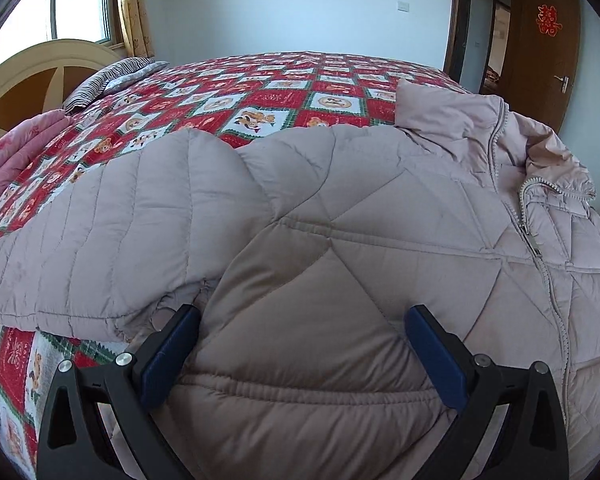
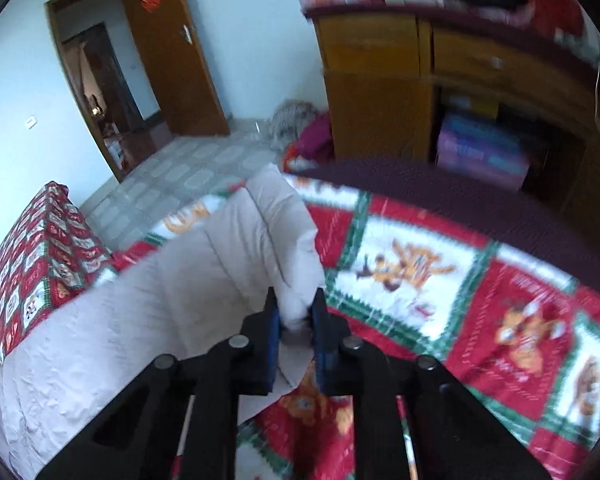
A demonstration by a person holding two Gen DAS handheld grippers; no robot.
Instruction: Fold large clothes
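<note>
A puffy quilted jacket [image 1: 340, 216], pale pinkish-grey, lies spread face up on the red patterned bedspread [image 1: 236, 92] of a bed, near the edge where the person stands. It looks light for its bulk, soft and springy, with a smooth shell that probably slides easily on itself, so a fold is likely to puff back open unless it is pressed flat. The thin, firmer parts seem the best places to hold: the cuffs, the elastic hem and the seam lines, since a pinch into the thick padding may slip. The left gripper [image 1: 300, 324] hovers over the lower front of the jacket with its jaws spread wide and nothing between them, the hem band just under it. The right gripper [image 2: 294, 308] is closed on the end of a sleeve [image 2: 276, 240], its blue pads [image 2: 274, 320] squeezing the fabric near the cuff; that view is blurred, so the exact grip spot is hard to judge. The jacket's long axis follows the zipper [image 1: 540, 256], running from the hem beside the left gripper up to the collar [image 1: 548, 160] at the right of the left view. One sleeve stretches away to the left, roughly across that axis, and the held sleeve extends out on the other side.
</note>
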